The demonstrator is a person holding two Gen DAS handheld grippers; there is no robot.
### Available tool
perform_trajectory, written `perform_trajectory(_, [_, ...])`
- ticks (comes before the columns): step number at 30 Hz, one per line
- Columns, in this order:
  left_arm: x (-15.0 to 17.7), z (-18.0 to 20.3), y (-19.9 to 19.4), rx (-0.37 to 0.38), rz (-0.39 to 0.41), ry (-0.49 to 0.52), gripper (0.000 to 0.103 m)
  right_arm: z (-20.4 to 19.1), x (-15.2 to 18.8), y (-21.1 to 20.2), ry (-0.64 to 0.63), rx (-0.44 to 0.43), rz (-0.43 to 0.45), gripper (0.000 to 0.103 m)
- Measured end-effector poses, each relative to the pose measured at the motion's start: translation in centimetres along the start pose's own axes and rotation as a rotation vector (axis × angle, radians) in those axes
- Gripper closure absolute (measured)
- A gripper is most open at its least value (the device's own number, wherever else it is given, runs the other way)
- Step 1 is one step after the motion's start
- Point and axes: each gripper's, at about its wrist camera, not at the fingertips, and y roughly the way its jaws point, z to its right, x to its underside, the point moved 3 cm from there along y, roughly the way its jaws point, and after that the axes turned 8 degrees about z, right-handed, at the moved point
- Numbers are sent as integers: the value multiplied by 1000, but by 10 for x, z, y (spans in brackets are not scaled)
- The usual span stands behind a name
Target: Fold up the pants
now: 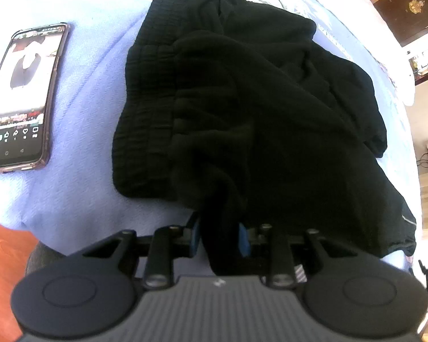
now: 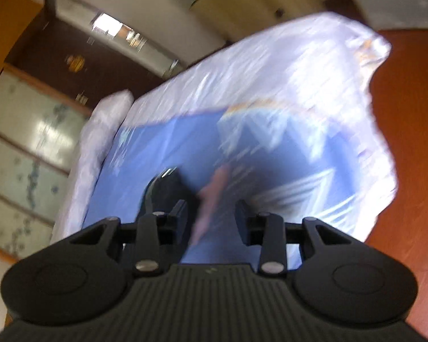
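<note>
On the pale blue bedsheet (image 1: pixel 80 188), left wrist view, lie the black pants (image 1: pixel 242 108), bunched and partly folded, ribbed waistband toward the left. Left gripper (image 1: pixel 219 238) is clamped on a gathered fold of the pants' near edge; blue pads press the cloth from both sides. A phone (image 1: pixel 20 97) lies face up on the sheet, well apart to the left of the pants, screen lit. Icons and small writing show along its lower part, too small to read. A dark wooden cabinet (image 1: pixel 408 5) with a gold ornament stands at top right.

Right wrist view is motion-blurred and shows what the other does not: the bed's far end, white cover (image 2: pixel 271 65) draped over its corner, red-brown floor (image 2: pixel 413 114) at right, glass-panelled doors (image 2: pixel 28 142) at left. Right gripper (image 2: pixel 211 216) has its jaws standing apart, nothing pressed between them. Only a dark corner of the pants (image 2: pixel 165 188) shows just beyond its left finger. A pinkish streak crosses the gap; cannot tell what it is. No readable labels in either view.
</note>
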Motion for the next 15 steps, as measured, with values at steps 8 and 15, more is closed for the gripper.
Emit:
perform_trajectory(8, [2,-6,-4,11,9,-14,76,-63,12,55,-54,238,-45,54])
perform_trajectory(15, [2,-2,-5,19,21,16,81,-87,-13,22,-80,114,128,98])
